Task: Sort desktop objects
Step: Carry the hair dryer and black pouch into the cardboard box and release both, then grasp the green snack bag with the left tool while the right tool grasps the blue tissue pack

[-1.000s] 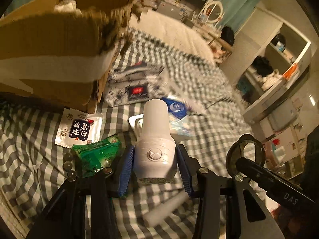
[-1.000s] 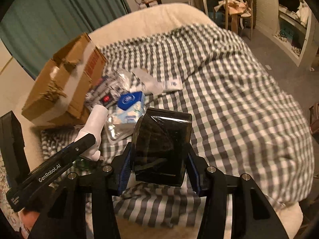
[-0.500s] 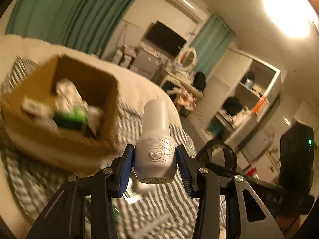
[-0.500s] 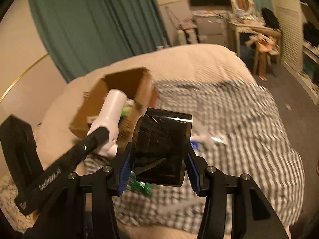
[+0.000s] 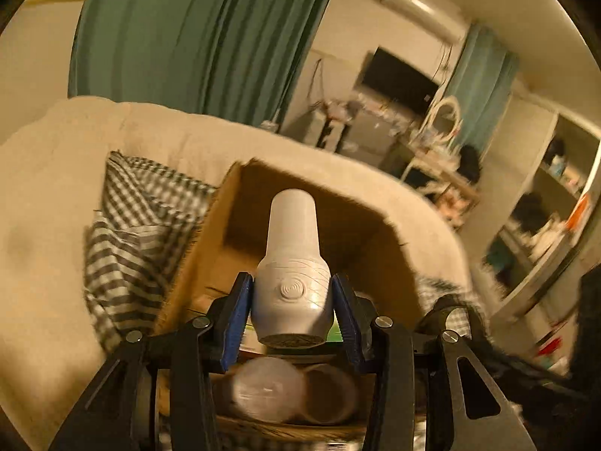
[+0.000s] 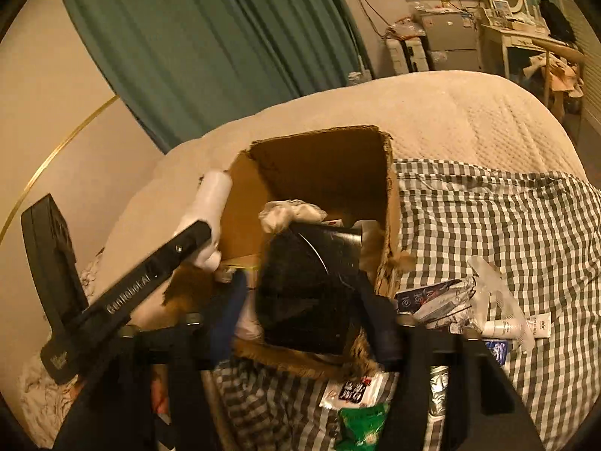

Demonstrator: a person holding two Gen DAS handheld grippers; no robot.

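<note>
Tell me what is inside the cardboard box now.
Inside the cardboard box lie a crumpled white wad, some small packets and round containers. The black object in the right gripper hides the rest.

White lettering, likely "GenRobot.AI" but blurred, is running along the black arm of the left claw [image 6: 210, 231], at 9 o'clock in the right wrist view. Sachet [image 6: 351, 391] at 6 o'clock is showing dark characters, unreadable. Small print on white tube [image 6: 507, 327], 4 o'clock, is too small.
</note>
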